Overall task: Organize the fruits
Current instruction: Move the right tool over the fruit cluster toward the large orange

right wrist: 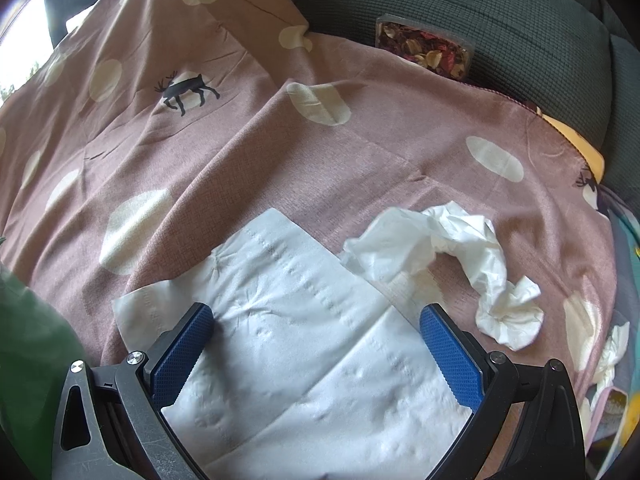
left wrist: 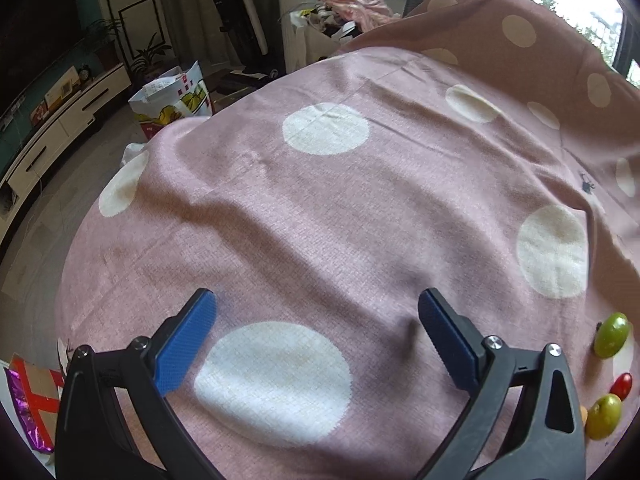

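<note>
Left wrist view takes in the fruit, which the right wrist view does not: two green fruits, one higher [left wrist: 611, 335] and one lower [left wrist: 604, 416], with a small red tomato [left wrist: 622, 385] between them, all lying at the far right edge of the frame on the pink dotted cloth [left wrist: 320, 208]. A sliver of something orange [left wrist: 583, 415] peeks out beside the lower green fruit, mostly hidden behind the gripper's black arm. That view also shows the room beyond: a printed paper bag [left wrist: 172, 100] on the floor and a low white cabinet [left wrist: 60, 128] along the wall.

Right wrist view shows only paper instead: a flat white tissue sheet [right wrist: 304, 320] spread on the same cloth, a crumpled tissue [right wrist: 452, 256] just beside it to the right, and a clear box of dried petals [right wrist: 424, 50] against a dark cushion [right wrist: 500, 12] at the back. A green sleeve [right wrist: 28, 344] fills the left edge.

The left gripper [left wrist: 316, 328] is tilted down over bare cloth, blue pads spread wide with nothing between them, the fruit off to its right. The right gripper [right wrist: 316, 344] hangs over the flat tissue, likewise spread wide and holding nothing.
</note>
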The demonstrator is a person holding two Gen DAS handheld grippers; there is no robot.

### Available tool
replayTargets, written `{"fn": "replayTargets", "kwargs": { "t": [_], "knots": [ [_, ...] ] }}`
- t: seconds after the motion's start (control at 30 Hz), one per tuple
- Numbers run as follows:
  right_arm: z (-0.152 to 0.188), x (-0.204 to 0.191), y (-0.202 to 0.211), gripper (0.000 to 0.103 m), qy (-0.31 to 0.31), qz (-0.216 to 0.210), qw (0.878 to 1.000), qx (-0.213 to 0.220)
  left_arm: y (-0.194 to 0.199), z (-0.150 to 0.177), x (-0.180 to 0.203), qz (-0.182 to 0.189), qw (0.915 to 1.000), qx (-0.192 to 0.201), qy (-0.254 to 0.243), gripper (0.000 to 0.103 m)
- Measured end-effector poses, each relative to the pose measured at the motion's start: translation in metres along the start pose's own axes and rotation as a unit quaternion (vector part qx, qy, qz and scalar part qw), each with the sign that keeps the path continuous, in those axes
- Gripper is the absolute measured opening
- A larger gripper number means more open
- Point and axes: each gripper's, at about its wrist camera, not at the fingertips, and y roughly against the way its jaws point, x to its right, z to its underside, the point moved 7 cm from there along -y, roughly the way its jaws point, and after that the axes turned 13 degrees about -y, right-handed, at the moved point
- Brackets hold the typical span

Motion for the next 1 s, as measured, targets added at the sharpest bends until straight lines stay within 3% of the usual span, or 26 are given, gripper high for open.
{"fn": "replayTargets", "kwargs": {
  "t": [0.13,0.2,0.3,0.4,0.53,0.6,0.73,0.9,1.0],
  "knots": [
    [-0.006,0.028,0.043,0.095,-0.033,0.043,0.998,0.031,0.049,-0.012,0.006,0.016,0.9968,0.077,-0.009,0.1],
    [-0.011,0.033,0.082,0.095,-0.043,0.035,0.996,0.064,0.07,-0.017,0.018,0.058,0.9931,0.102,-0.008,0.1],
    [-0.011,0.016,0.148,0.095,-0.048,-0.036,0.992,0.107,0.095,-0.019,0.045,0.133,0.9833,0.122,-0.023,0.101],
    [0.005,-0.025,0.206,0.095,-0.039,-0.141,0.981,0.125,0.114,-0.016,0.066,0.17,0.975,0.137,-0.042,0.101],
    [0.052,-0.101,0.242,0.095,0.025,-0.269,0.958,0.101,0.126,-0.007,0.079,0.216,0.9671,0.128,-0.042,0.101],
    [0.086,-0.139,0.245,0.095,0.07,-0.307,0.946,0.074,0.129,-0.003,0.082,0.23,0.9641,0.125,-0.045,0.1],
    [0.136,-0.2,0.246,0.095,0.153,-0.346,0.925,0.04,0.129,0.003,0.086,0.244,0.9618,0.111,-0.054,0.1],
    [0.19,-0.238,0.247,0.095,0.237,-0.372,0.897,0.004,0.129,0.008,0.087,0.233,0.9641,0.109,-0.064,0.1],
    [0.215,-0.25,0.243,0.092,0.273,-0.368,0.889,-0.011,0.123,0.014,0.088,0.26,0.9595,0.091,-0.059,0.099]
  ]
}}
